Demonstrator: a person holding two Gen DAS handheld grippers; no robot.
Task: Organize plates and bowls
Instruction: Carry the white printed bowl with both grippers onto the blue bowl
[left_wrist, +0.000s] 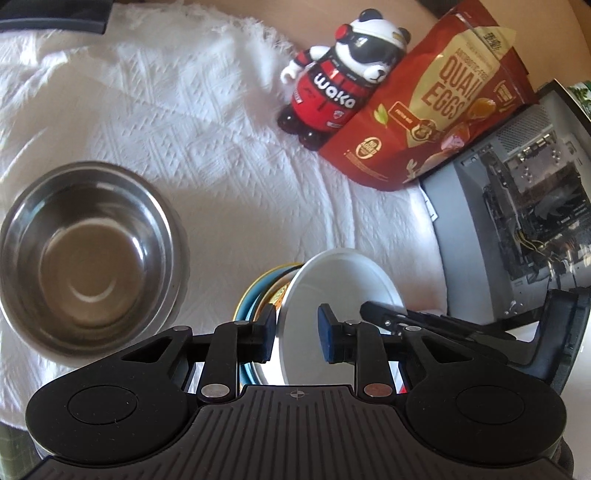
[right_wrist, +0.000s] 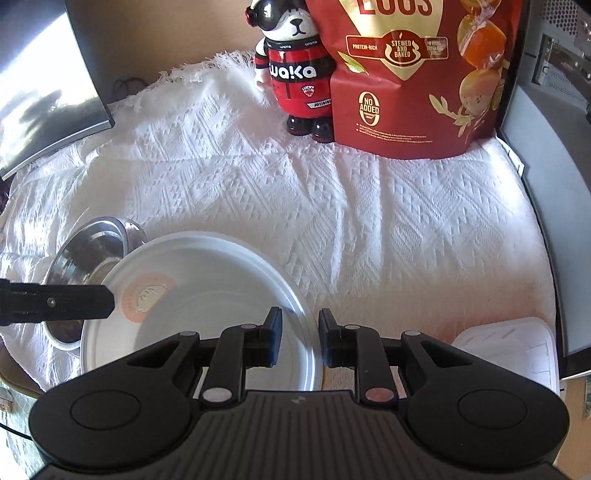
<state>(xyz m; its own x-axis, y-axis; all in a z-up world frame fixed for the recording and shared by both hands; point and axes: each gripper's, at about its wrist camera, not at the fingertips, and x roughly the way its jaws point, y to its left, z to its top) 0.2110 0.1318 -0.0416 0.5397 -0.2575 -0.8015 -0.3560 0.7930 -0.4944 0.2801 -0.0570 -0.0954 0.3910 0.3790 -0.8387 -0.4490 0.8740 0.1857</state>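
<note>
Nearest, right wrist view: right gripper (right_wrist: 299, 336) clamped tight on the near rim of the white plate (right_wrist: 207, 295), plate tilted up off the cloth.

Left wrist view: left gripper (left_wrist: 297, 332) with fingers apart, hovering over the same plate. No pad seen pressing, so gripping nothing as far as visible.

Directly under the plate: teal bowl (left_wrist: 249, 295), mostly hidden; touching the plate or not, cannot tell. Just to the left: steel bowl (left_wrist: 88, 254), empty, alone on the white tablecloth (left_wrist: 221, 166), apart from the teal bowl.

Progress, as a guess: early to middle. Plate in hand but not set down. Steel bowl not yet stacked or grouped. Nothing visibly finished. Probably left to do: land the plate, then gather the bowls.

Room: wide bare cloth in the middle and beyond, plenty for a set-down. Tighter on the right, with a white plastic tub (right_wrist: 509, 347) near the right gripper and a computer case (left_wrist: 517, 192) along the cloth's right edge.

Far back: panda figure (left_wrist: 332, 81) and red quail-egg bag (left_wrist: 436, 110) touching each other, well clear of the dishes. Far left: dark flat panel (right_wrist: 55, 92) over the cloth's corner.
</note>
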